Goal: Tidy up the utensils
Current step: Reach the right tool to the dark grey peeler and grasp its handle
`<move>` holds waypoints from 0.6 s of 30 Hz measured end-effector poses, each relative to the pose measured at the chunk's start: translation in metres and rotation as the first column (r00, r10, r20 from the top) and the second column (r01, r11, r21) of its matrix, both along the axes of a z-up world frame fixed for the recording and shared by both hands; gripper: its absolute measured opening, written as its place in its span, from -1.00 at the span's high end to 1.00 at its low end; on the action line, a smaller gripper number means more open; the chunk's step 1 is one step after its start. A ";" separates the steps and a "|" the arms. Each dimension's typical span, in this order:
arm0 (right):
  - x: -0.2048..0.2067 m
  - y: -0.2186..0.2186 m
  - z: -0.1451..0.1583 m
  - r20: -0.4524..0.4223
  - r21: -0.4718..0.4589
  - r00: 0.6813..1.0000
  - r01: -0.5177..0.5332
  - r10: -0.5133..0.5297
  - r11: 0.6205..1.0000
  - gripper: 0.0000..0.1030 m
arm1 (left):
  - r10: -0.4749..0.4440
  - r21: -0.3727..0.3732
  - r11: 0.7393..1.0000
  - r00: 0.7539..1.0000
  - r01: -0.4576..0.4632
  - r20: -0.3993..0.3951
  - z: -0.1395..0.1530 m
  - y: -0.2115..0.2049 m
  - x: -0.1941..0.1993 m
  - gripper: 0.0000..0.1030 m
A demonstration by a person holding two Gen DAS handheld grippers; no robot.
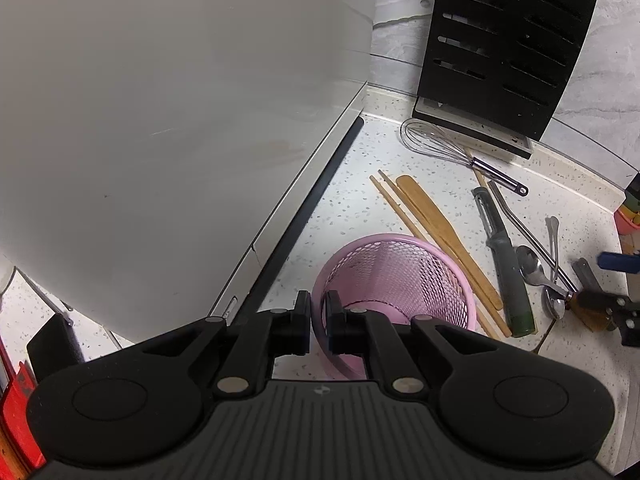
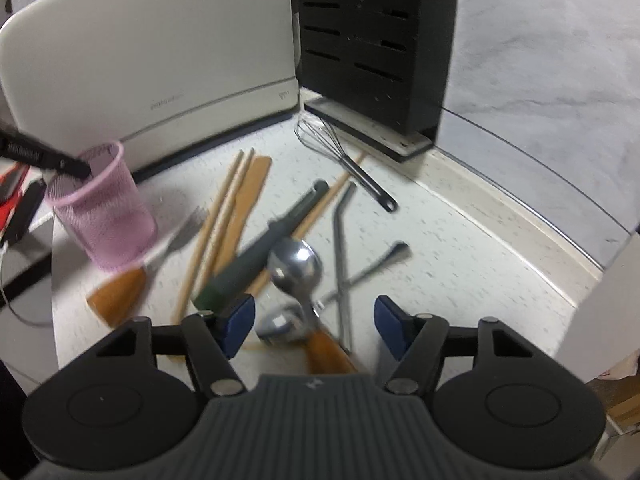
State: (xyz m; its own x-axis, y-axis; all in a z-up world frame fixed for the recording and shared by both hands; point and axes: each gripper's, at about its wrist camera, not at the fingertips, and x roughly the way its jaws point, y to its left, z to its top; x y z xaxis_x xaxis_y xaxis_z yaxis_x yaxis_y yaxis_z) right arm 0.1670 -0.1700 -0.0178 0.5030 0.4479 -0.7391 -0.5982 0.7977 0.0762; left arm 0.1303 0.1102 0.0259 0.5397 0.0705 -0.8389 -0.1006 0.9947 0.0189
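Observation:
My left gripper (image 1: 319,320) is shut on the near rim of the pink mesh basket (image 1: 400,276), which stands upright on the counter. The same grip shows at the left of the right wrist view, on the basket (image 2: 104,216). Loose utensils lie to its right: chopsticks (image 2: 216,220), a wooden spatula (image 2: 244,208), a grey-green peeler (image 2: 260,248), a metal straw (image 2: 340,248), a whisk (image 2: 340,156) and a fork (image 2: 120,292) with a wooden handle. My right gripper (image 2: 315,320) is open just above two wooden-handled spoons (image 2: 296,266); its blue pads (image 2: 240,320) touch nothing.
A black knife block (image 2: 376,40) stands at the back against the grey wall. A large white appliance (image 2: 152,60) fills the left, close behind the basket. The speckled counter (image 2: 460,248) has bare room to the right of the utensils. Red and black items (image 1: 16,400) sit at the far left.

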 end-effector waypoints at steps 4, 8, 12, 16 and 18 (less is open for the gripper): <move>0.012 0.022 0.004 -0.038 0.047 0.999 0.007 -0.005 0.999 -0.03 | -0.003 -0.002 1.000 1.000 0.003 0.001 0.000 0.000 0.001 0.85; 0.035 0.051 0.003 -0.067 0.020 0.997 0.026 -0.024 0.999 -0.01 | -0.005 -0.003 1.000 1.000 0.005 0.002 -0.001 0.000 0.001 0.84; 0.074 0.077 -0.002 -0.162 -0.021 0.983 0.086 -0.088 0.996 -0.01 | -0.012 0.005 1.000 1.000 0.012 0.000 -0.002 -0.001 0.000 0.84; 0.106 0.099 -0.007 -0.255 -0.086 0.955 0.135 -0.152 0.987 0.01 | -0.008 -0.014 1.000 1.000 0.008 -0.003 -0.002 0.001 0.001 0.84; 0.115 0.109 -0.010 -0.272 -0.132 0.947 0.139 -0.171 0.981 0.03 | -0.008 -0.019 1.000 1.000 0.008 -0.004 -0.002 0.002 0.002 0.84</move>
